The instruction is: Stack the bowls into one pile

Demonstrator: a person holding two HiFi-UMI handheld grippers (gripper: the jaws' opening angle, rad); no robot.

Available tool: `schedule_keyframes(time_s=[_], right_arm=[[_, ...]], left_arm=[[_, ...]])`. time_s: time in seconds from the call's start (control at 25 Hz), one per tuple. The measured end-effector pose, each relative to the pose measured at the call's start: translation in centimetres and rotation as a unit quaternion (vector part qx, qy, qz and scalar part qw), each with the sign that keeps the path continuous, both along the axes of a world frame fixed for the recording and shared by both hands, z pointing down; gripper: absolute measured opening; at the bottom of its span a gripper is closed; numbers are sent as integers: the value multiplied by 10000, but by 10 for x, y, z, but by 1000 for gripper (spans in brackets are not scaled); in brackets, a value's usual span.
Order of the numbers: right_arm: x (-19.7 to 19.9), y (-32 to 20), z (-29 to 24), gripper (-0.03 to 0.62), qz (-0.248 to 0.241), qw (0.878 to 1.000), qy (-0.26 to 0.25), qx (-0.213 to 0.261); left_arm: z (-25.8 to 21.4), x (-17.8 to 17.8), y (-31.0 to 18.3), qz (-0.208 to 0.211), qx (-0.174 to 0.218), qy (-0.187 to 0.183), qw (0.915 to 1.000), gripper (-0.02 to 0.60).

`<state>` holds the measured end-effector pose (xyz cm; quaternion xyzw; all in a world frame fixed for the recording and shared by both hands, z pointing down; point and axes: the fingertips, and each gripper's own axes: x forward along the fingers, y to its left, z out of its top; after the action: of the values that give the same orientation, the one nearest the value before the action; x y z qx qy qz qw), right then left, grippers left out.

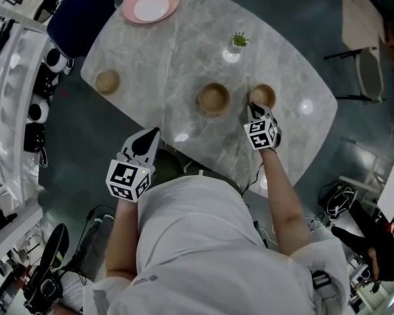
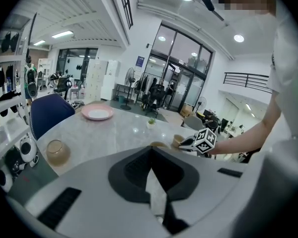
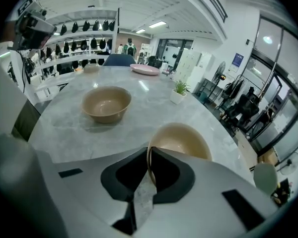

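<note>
surface [image 1: 184, 58]: grey marble, carries everything; three bowls spread out on it, none stacked yet.
pink plate [image 1: 150, 2]: far end, well apart from the bowls; not part of the pile, I'd say.
right tool [image 1: 254, 109]: tipped down onto the right bowl, jaws nearly together and pinching its near rim, one jaw inside, one outside. Rim pinch probably so the bowl lifts level and drops into another.
left tool [image 1: 150, 135]: jaws fully together, nothing in them; held off the near edge of the surface, by the body, out of the way.
middle bowl [image 1: 213, 98]: upright, just beside the right bowl, not touching; likely base of the pile since it's nearest.
right bowl [image 1: 264, 95]: upright, toward the right edge, rim in the right tool; looks not lifted yet, can't be sure.
left bowl [image 1: 108, 81]: alone at the left edge, well apart; probably fetched last.
plant [image 1: 238, 41]: small pot beyond the bowls, clear of the short carry to the middle bowl.
</note>
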<state>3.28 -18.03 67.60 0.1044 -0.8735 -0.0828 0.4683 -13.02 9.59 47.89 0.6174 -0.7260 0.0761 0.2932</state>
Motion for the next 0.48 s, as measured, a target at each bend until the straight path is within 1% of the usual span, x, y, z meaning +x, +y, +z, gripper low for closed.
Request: schedule_keyframes(time_s=[0.24,0.48], right_arm=[[1,2,-8,25,95,9999,-136,-30],[-4,15,-35,25,94,9995,-288,-18]], left_arm=[[0,0,0,10,111,18,9999,2],[-5,-1,0,110,244,35,9996,2]])
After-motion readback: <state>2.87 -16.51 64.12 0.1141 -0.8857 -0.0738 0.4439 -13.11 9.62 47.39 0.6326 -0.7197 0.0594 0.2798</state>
